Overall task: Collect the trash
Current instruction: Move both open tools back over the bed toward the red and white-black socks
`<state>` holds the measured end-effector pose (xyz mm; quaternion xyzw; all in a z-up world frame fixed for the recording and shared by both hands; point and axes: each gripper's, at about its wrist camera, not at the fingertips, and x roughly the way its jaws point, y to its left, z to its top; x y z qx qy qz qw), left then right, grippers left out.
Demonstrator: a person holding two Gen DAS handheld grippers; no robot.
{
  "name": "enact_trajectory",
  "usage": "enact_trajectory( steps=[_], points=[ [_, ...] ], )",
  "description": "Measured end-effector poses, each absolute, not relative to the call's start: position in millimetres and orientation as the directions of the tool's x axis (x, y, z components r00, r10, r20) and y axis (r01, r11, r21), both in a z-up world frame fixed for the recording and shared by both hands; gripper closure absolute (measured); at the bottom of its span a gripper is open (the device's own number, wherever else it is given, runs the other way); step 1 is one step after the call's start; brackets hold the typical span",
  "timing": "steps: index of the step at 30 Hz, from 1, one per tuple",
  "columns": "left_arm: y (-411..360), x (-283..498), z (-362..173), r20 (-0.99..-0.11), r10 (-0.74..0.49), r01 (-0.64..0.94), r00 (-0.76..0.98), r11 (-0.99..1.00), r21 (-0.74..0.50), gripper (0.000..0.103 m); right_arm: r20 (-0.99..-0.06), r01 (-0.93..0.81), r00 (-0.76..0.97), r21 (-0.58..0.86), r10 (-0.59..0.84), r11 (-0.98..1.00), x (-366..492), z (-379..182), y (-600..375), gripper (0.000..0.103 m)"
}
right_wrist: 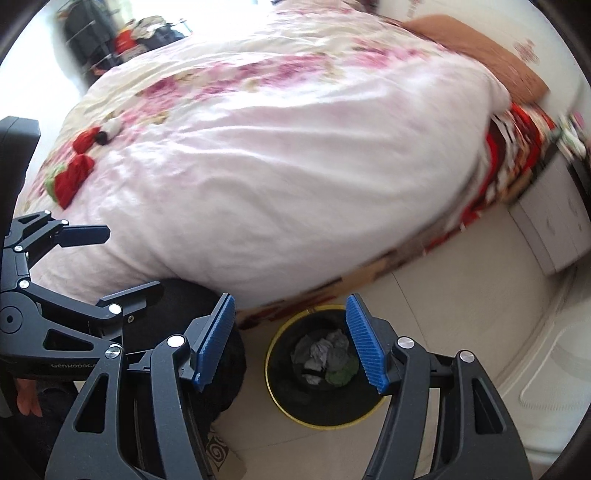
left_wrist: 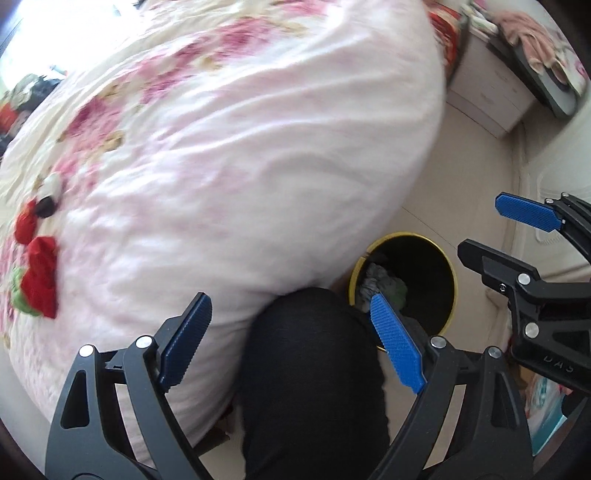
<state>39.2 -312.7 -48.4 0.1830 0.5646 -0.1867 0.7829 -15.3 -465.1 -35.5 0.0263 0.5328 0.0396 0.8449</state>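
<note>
1. the right tongs [right_wrist: 291, 341] point down over a round trash bin [right_wrist: 275, 387] with a yellow rim and dark inside, which stands on the pale tiled floor [right_wrist: 424, 295] just beside the bed.
2. its blue pads [right_wrist: 364, 341] stand well apart with nothing between them; the bin's mouth shows through the gap.
3. crumpled grey paper [right_wrist: 323, 352] and a bit of green trash [right_wrist: 340, 376] lie in the bottom of the bin.
4. the left tongs [left_wrist: 291, 332] are spread wide and hold nothing; a dark-clothed knee [left_wrist: 310, 362] fills the space between the pads.
5. in the left wrist view the bin sits just past the knee, with the right tongs to its right.
6. a pink and white floral quilt [left_wrist: 240, 147] covers the bed and hangs over its edge near the bin.
7. on the quilt's far left part lie red fabric pieces [left_wrist: 38, 273] with some green, and a small white and dark item [left_wrist: 48, 195] just beyond them; what they are i cannot tell through the blur.
8. a pale bedside cabinet [left_wrist: 484, 88] stands by the head of the bed, with pinkish cloth [left_wrist: 528, 33] piled on top.
9. a brown pillow [right_wrist: 480, 51] shows at the head of the bed in the right wrist view.
</note>
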Motion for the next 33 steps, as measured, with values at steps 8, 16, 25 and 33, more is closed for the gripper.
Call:
enact_trajectory(
  steps=[8, 16, 25, 33],
  points=[
    [-255, 62, -35, -0.94, -0.054, 0.374, 0.336, 0.924, 0.081, 0.017, -0.862, -0.159, 0.484, 0.081, 0.149, 0.984, 30, -13, -409, 0.039],
    [-188, 88, -22, -0.927, -0.006, 0.207, 0.376, 0.975, 0.078, 0.017, -0.834, -0.268, 0.52, 0.045, 0.183, 0.962, 68, 1, -351, 0.037],
    [-132, 112, -26, -0.924, 0.08, -0.017, 0.375, 0.997, 0.079, 0.017, -0.832, -0.423, 0.497, 0.016, 0.247, 0.906, 113, 9, -300, 0.037],
    [-94, 126, -28, -0.912, 0.098, -0.248, 0.397, 0.969, -0.004, 0.013, -0.835, -0.554, 0.464, -0.012, 0.297, 0.832, 159, 14, -268, 0.036]
  ],
)
